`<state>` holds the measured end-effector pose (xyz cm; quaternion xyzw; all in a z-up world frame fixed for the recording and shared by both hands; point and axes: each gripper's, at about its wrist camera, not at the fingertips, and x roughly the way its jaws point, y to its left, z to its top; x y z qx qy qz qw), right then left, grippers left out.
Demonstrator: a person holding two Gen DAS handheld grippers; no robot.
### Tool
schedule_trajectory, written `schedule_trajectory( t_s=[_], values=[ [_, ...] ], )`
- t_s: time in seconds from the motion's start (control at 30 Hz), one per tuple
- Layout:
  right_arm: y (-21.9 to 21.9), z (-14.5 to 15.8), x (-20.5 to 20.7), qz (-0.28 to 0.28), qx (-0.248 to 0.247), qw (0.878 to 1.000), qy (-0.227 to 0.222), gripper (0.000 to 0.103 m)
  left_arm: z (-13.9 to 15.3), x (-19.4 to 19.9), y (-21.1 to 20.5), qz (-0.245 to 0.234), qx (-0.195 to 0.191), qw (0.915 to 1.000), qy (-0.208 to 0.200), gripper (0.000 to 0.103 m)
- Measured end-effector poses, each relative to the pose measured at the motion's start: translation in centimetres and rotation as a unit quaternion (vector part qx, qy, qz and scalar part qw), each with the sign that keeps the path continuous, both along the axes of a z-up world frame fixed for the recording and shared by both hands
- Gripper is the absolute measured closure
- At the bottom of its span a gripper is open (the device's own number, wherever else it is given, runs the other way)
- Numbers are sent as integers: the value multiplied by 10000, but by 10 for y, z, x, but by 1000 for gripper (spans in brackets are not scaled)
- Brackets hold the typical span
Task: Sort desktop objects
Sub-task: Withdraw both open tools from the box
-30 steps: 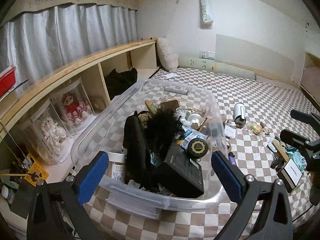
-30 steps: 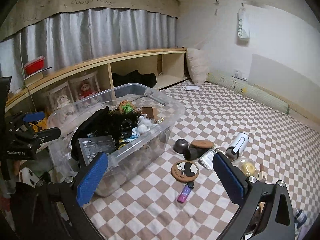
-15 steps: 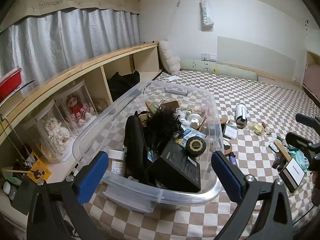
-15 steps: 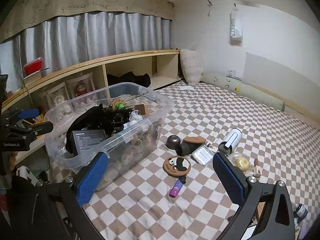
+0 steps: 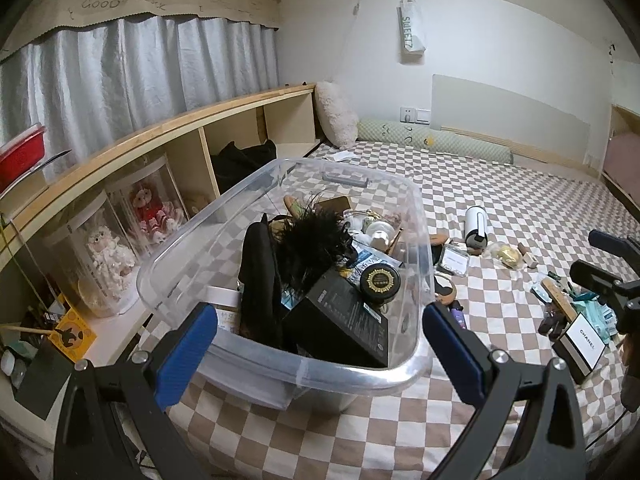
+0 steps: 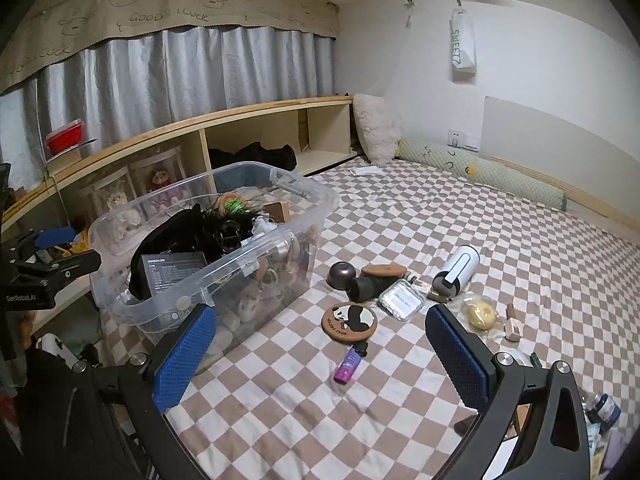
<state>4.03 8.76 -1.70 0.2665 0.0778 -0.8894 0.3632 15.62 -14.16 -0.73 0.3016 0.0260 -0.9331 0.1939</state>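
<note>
Both the left hand-held gripper (image 5: 316, 344) and the right hand-held gripper (image 6: 320, 356) hang spread and empty, so the heaped clear bin (image 5: 416, 372) may spill if more lands atop it.

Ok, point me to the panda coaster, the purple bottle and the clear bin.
panda coaster (image 6: 349, 317): right wrist view, on the panda print at its centre.
purple bottle (image 6: 347, 366): right wrist view, on the purple body below the black cap.
clear bin (image 5: 320, 376): left wrist view, on the near rim.
</note>
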Motion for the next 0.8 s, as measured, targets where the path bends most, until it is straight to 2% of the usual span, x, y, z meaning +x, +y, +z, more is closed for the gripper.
schedule_trajectory(
  t_s=[0.8],
  values=[
    [1,-4,1,-19,85,10000,-22,0,-5,5,4,14,-19,10000,-83,0]
  ],
)
